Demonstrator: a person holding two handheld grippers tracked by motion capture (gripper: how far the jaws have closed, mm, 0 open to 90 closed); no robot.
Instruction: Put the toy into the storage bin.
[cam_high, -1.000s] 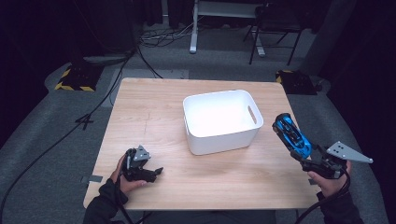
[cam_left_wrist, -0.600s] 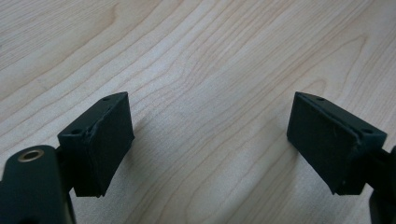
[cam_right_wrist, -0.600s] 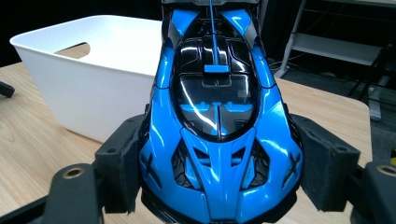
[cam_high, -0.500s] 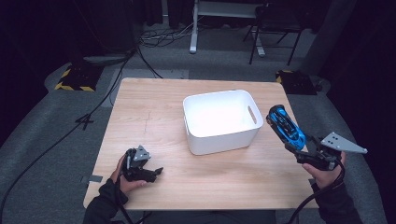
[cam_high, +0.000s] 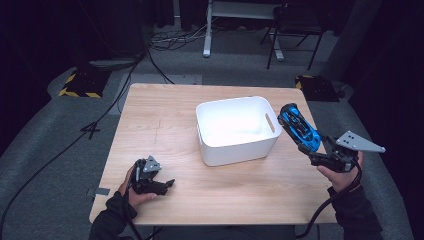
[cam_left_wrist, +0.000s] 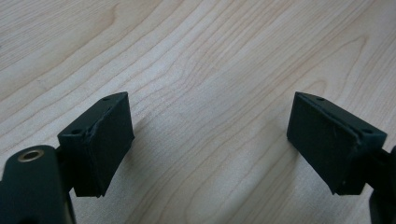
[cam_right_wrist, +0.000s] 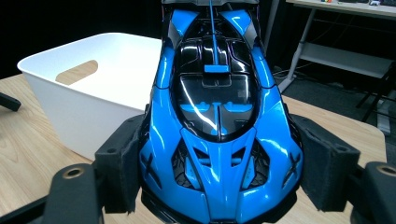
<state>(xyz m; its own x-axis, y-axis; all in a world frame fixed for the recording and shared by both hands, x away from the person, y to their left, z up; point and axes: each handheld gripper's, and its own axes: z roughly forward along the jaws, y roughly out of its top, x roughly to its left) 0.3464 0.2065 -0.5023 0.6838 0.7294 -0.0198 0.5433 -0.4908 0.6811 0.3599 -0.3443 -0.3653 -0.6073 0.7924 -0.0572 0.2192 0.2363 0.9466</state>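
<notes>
My right gripper (cam_high: 320, 152) is shut on a blue and black toy sports car (cam_high: 299, 127), held in the air just beyond the right wall of a white plastic bin (cam_high: 235, 130). In the right gripper view the car (cam_right_wrist: 217, 116) sits between both pads (cam_right_wrist: 121, 163), its far end pointing away, with the bin (cam_right_wrist: 88, 93) to its left. My left gripper (cam_high: 167, 184) rests low on the wooden table (cam_high: 155, 120) near the front left corner, held by a hand. Its jaws stand open over bare wood, the pads (cam_left_wrist: 100, 140) with nothing between them.
The bin stands mid-table with a slot handle (cam_high: 270, 122) in its right wall and looks empty inside. Cables (cam_high: 75, 140) run over the grey floor at left. A desk frame (cam_high: 240, 20) and a chair (cam_high: 295, 30) stand behind the table.
My right gripper has carried the car up and leftward, closer to the bin's right wall. The left gripper has stayed where it was.
</notes>
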